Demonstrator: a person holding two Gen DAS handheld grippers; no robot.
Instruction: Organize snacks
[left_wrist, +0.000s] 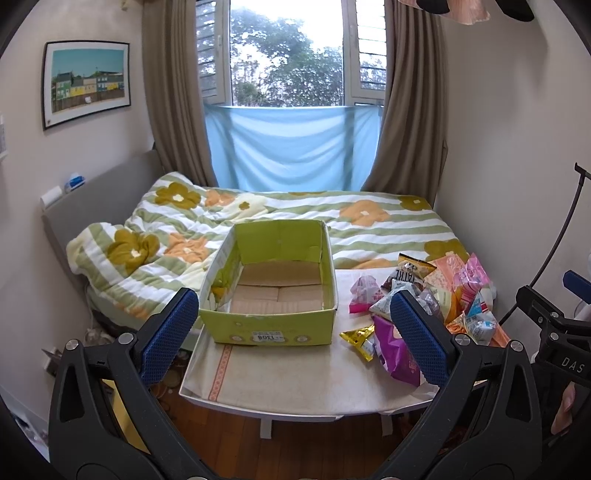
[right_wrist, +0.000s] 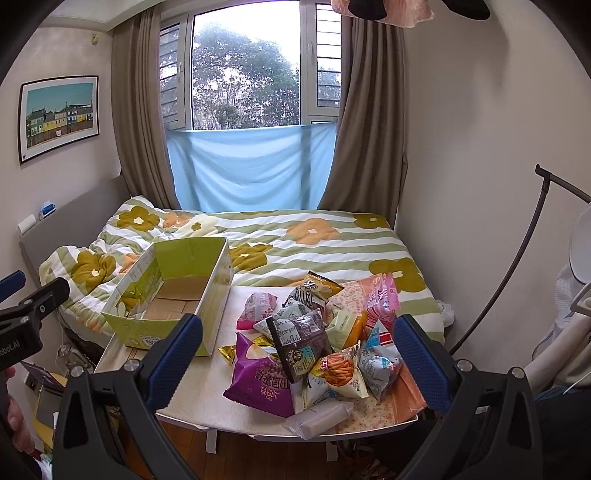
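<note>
The left gripper (left_wrist: 293, 332) is spread wide and holds nothing; its 2 blue fingers (left_wrist: 168, 334) frame the green cardboard box (left_wrist: 273, 325), which stands on the desk (left_wrist: 295, 380) straight ahead between them. The box is open-topped and bare inside, and its near wall carries a label seen upside down. The left gripper's right finger covers part of the snack pile (left_wrist: 436, 291), so the purple bag (left_wrist: 391, 354) and several packets behind it are only partly seen; print on the packets is too small to read.

The right gripper (right_wrist: 297, 354) is also spread wide and holds nothing. The snack pile (right_wrist: 317, 332) lies between its fingers (right_wrist: 421, 362), with the purple bag (right_wrist: 258, 384) nearest its left finger and a white wrapped packet (right_wrist: 321, 415) at the desk's near edge (right_wrist: 229, 421). The box (right_wrist: 166, 295) sits ahead and to the left of that finger, partly hidden behind it. Packets overlap, so their count cannot be told.

Bare desk shows in front of the box. The bed (right_wrist: 295, 251) is just beyond the desk's far edge. A dark curved stand (right_wrist: 517, 266) rises to the right, cut off by the frame.
</note>
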